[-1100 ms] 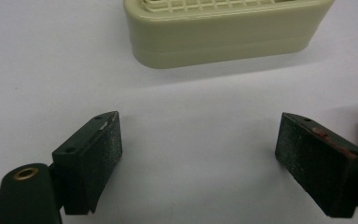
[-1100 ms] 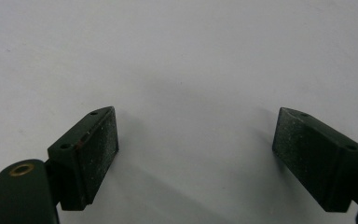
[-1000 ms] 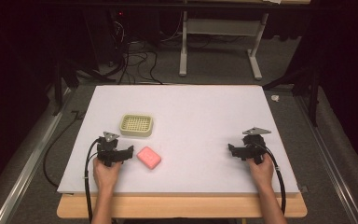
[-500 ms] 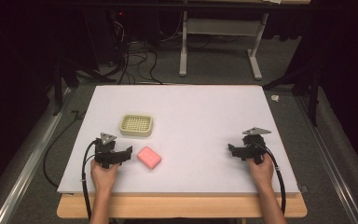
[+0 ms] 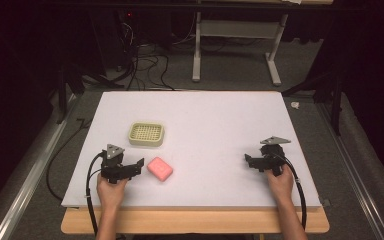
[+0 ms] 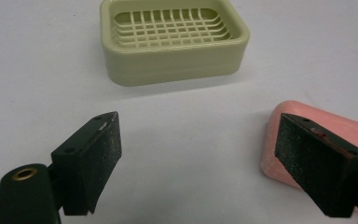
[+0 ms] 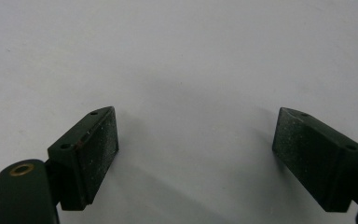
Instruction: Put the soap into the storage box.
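Note:
A pink soap bar (image 5: 159, 168) lies on the white table, near its front left. Behind it stands a pale green soap dish (image 5: 146, 134) with a slotted grid, empty. My left gripper (image 5: 139, 165) rests just left of the soap, open. In the left gripper view the soap bar (image 6: 340, 135) sits behind the right jaw and the soap dish (image 6: 172, 39) stands ahead; the left gripper (image 6: 198, 158) holds nothing. My right gripper (image 5: 248, 161) rests open at the front right over bare table, and the right gripper (image 7: 196, 149) has nothing between its jaws.
The white table top (image 5: 215, 125) sits on a wooden board whose edge (image 5: 195, 222) shows at the front. Cables trail from both grippers over the front edge. Behind the table are a metal frame stand (image 5: 235, 45) and floor cables.
The left gripper has shifted slightly to the right, closer to the pink soap. The right gripper has stayed where it was.

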`<action>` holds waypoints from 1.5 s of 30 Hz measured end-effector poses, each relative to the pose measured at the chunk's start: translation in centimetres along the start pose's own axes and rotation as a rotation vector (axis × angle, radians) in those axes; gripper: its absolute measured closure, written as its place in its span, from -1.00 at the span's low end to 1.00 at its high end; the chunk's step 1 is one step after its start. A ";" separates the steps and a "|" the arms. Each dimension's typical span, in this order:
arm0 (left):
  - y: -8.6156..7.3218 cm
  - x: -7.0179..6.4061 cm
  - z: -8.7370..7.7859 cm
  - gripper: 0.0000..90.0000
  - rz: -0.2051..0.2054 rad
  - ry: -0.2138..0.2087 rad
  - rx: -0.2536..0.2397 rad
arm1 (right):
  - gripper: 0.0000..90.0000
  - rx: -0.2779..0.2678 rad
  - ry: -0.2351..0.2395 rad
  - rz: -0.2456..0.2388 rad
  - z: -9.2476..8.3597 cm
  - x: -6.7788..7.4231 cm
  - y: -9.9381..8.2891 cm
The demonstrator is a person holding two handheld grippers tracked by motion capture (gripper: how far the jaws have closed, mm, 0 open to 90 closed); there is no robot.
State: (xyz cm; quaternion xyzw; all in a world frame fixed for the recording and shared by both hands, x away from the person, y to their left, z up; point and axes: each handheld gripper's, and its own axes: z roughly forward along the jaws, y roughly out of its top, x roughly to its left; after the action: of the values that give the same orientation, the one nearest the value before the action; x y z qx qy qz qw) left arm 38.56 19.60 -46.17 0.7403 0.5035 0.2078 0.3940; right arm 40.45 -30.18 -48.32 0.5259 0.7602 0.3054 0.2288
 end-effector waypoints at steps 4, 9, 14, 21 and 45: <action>0.1 -0.4 -0.5 -0.66 0.010 -0.012 -0.007 | -0.67 -0.001 0.000 -0.001 0.0 0.0 0.0; 0.1 -1.2 -1.0 -0.67 0.020 -0.037 -0.022 | -0.67 0.000 0.000 0.000 0.0 0.0 0.0; 0.2 -2.3 -1.1 -0.68 0.051 -0.078 -0.005 | -0.67 0.000 0.000 0.000 0.0 0.0 0.0; 0.2 -3.7 -1.0 -0.70 0.080 -0.115 0.011 | -0.67 0.000 0.000 0.000 0.0 0.0 0.0; 0.2 -6.0 1.3 -0.84 0.148 -0.147 0.050 | -0.67 0.000 0.000 0.001 0.0 0.0 0.0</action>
State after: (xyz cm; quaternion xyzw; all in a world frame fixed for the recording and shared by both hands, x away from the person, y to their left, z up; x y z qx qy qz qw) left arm 37.12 13.64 -46.28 0.7983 0.4225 0.1688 0.3947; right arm 40.44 -30.18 -48.32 0.5261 0.7600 0.3055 0.2287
